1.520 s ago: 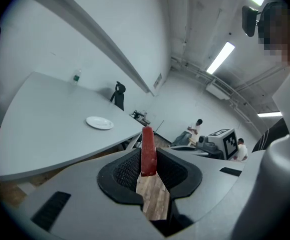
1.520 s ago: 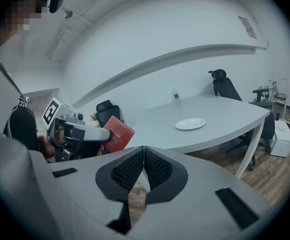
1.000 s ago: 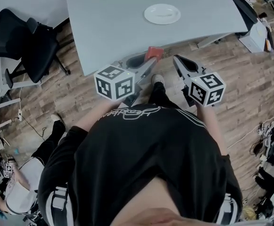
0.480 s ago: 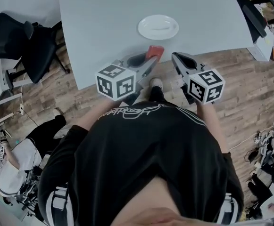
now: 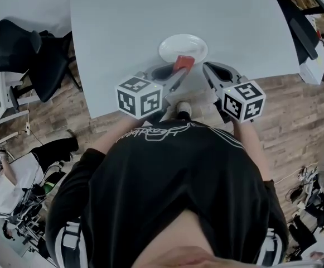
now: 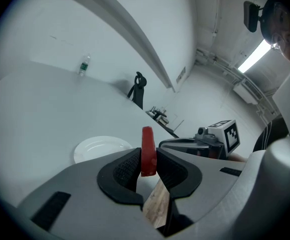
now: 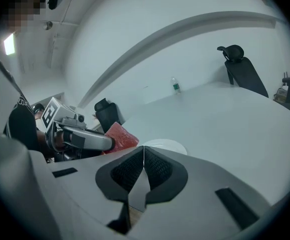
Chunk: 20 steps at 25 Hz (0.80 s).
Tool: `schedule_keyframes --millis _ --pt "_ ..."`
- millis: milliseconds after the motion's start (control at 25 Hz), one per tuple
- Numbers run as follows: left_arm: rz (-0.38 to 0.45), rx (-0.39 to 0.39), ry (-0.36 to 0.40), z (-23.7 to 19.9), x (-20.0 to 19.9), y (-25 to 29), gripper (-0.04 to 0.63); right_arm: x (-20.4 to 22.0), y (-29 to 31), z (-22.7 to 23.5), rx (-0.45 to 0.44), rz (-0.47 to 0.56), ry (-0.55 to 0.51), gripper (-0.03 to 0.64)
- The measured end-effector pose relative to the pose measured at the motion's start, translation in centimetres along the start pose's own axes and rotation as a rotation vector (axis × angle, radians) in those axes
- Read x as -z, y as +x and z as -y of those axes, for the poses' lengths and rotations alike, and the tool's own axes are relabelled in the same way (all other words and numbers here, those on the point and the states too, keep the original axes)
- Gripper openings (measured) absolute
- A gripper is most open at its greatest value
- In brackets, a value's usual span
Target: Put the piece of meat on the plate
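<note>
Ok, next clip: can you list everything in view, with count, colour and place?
table: one, pale grey, ahead of the person
plate: one, white, empty, near the table's near edge
piece of meat: one, red, held in the air by the plate's near rim
office chair: two, black, one left of the table, one past its far side
bottle: one, small, far off on the pale surface
floor: brown wood planks
seated person: one, lower left in the head view
left gripper: grey, shut on the meat
right gripper: grey, jaws together, empty
</note>
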<state>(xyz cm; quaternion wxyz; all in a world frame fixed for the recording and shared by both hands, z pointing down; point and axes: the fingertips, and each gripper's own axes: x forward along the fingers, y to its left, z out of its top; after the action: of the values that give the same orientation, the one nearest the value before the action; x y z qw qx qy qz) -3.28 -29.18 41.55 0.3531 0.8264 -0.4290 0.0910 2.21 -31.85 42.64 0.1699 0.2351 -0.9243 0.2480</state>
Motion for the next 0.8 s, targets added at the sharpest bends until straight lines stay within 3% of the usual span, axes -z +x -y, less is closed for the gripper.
schedule_keyframes --millis 280,800 --pt "-0.024 -0.016 -0.012 -1.9 -0.3 1.0 0.091 -1.0 1.6 1.1 -0.016 -0.015 -0.015 0.009" --pt "-0.138 -0.036 0.037 -5.7 1.1 4.5 0.091 0.2 2.6 3.0 -0.004 -0.056 0.006 0.009"
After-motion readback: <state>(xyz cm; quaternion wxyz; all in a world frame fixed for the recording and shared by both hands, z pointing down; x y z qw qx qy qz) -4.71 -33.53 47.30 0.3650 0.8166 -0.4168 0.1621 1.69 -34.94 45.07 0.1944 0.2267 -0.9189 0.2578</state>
